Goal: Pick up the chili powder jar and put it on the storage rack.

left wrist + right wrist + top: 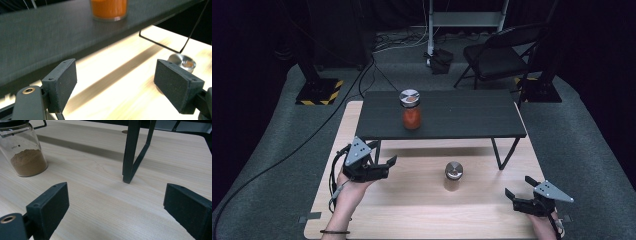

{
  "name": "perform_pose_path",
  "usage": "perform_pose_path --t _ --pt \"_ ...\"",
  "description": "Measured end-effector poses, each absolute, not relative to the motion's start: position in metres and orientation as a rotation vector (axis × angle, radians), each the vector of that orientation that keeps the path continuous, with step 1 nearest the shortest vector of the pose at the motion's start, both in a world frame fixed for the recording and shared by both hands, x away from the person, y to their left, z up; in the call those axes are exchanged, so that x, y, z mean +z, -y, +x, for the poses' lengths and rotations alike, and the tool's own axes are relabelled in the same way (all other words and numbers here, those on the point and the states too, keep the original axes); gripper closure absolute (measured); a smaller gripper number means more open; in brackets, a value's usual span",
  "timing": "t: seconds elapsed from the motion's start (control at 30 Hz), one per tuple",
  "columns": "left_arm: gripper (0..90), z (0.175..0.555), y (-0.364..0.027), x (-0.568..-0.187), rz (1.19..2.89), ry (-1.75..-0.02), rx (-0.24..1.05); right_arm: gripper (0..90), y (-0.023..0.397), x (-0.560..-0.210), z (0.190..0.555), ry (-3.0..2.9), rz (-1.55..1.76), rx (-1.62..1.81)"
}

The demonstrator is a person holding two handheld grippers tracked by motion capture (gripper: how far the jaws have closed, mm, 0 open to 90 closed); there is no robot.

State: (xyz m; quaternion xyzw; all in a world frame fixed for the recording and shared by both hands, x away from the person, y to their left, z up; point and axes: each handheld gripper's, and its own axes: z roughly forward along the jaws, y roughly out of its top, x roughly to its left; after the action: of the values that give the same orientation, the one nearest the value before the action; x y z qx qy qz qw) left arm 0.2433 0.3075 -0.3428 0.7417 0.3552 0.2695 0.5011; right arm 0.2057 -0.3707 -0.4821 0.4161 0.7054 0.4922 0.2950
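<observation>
Two jars: glass jar of orange-red powder (411, 111) stands on the dark raised shelf (472, 116); glass jar of brown powder (453, 176) waits on the pale wooden table (412, 210), below and nearer.
Progress: likely half done, brown jar not yet lifted.
Left hand-held gripper (384, 167): jaws apart, empty, left of the brown jar.
Right hand-held gripper (518, 187): jaws wide, empty, near right.
Hidden: orange jar's top is cut off in the left gripper view.

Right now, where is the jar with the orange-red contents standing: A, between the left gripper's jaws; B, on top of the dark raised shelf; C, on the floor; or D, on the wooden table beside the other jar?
B: the orange-red jar stands on the dark raised shelf, apart from both grippers.
</observation>
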Motion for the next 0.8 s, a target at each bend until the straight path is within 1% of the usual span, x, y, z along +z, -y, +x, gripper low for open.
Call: perform_pose_path --t 0.37,0.8 --pt "17.6 0.222 -0.323 -0.402 1.806 -0.875 0.667 5.5 0.369 -0.482 0.205 -1.872 1.112 1.304" --pt "17.5 0.2 -0.334 -0.45 1.787 -0.914 0.687 5.5 0.368 -0.482 0.204 -1.872 1.111 1.297"
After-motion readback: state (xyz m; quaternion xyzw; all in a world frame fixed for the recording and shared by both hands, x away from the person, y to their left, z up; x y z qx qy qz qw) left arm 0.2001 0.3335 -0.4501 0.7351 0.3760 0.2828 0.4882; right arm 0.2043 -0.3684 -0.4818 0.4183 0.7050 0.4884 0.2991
